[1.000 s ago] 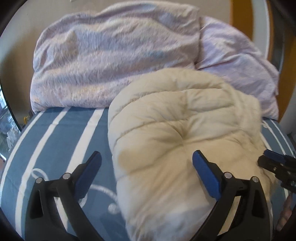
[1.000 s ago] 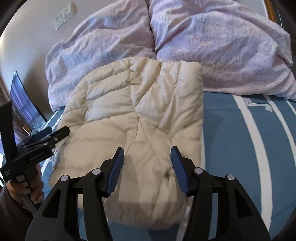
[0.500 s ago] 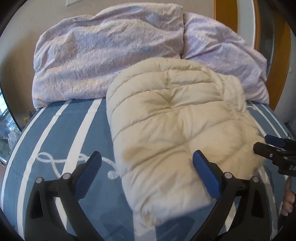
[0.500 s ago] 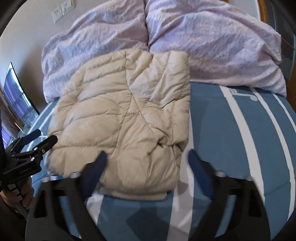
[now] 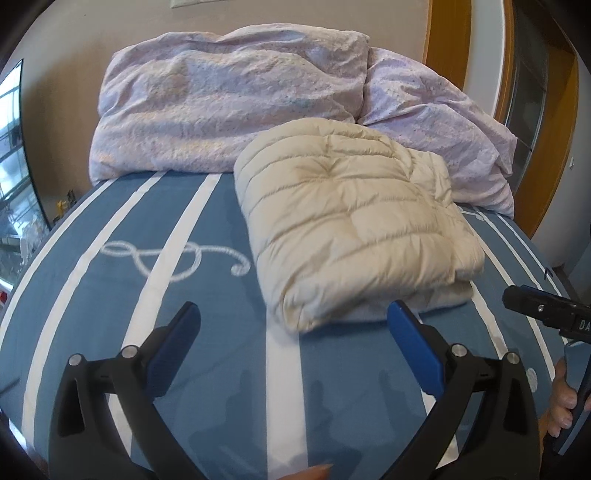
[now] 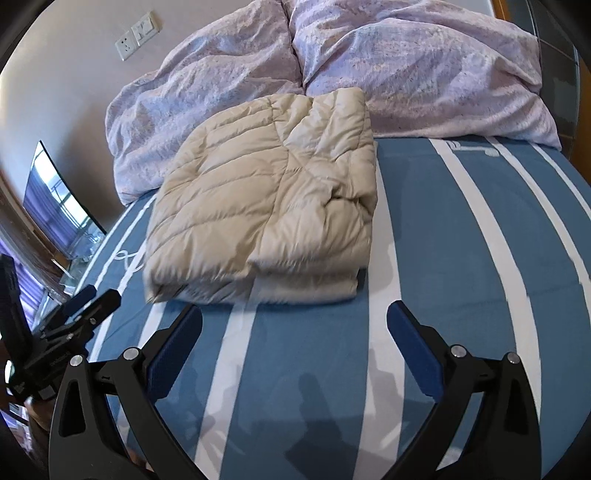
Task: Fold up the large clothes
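Note:
A cream quilted puffer jacket lies folded in a thick bundle on the blue bed cover with white stripes. My left gripper is open just short of the bundle's near edge, with only bed cover between its blue pads. My right gripper hangs in front of the jacket's near edge; its jaws are opening and hold nothing. Each gripper shows at the side of the other's view: the right gripper with a hand below it, the left gripper low on the left.
Two crumpled lilac pillows lie against the wall behind the jacket. A dark screen stands left of the bed, wall sockets sit above it, and a wooden door frame rises at the right.
Both grippers have drawn back from the jacket, which now lies farther off and whole in view. The right gripper's jaws have spread from half closed over the jacket to wide.

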The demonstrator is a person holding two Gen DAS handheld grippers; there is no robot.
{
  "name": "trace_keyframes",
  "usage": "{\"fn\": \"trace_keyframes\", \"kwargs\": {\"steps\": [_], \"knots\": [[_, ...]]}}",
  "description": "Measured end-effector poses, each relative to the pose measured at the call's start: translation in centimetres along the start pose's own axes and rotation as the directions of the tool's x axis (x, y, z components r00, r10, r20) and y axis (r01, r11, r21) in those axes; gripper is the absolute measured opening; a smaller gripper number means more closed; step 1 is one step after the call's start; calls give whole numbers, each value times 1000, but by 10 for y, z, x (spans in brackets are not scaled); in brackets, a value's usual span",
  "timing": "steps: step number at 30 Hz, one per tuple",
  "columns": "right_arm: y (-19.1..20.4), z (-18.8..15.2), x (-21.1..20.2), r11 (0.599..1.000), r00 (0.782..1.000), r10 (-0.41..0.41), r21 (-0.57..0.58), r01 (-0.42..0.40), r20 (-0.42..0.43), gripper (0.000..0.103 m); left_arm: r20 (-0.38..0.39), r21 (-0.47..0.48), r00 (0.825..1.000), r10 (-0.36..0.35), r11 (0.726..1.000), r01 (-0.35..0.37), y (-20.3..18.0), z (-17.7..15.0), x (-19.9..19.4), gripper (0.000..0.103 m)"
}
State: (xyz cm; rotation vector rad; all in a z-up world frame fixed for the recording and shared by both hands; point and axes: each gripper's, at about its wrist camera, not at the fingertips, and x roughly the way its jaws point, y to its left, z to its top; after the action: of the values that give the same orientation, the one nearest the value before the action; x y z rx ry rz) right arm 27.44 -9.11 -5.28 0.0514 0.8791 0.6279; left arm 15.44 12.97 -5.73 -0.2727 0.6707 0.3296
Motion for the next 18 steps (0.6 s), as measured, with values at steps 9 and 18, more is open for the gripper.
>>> {"fn": "trace_keyframes", "kwargs": {"steps": [9, 18], "knots": [[12, -29, -29, 1000, 999, -26, -11, 26, 26, 102, -43, -76, 999, -9, 997, 5, 6, -34, -25, 101], [21, -51, -56, 999, 998, -50, -18, 51, 39, 102, -41, -70, 999, -23, 997, 20, -4, -48, -62, 101]]}}
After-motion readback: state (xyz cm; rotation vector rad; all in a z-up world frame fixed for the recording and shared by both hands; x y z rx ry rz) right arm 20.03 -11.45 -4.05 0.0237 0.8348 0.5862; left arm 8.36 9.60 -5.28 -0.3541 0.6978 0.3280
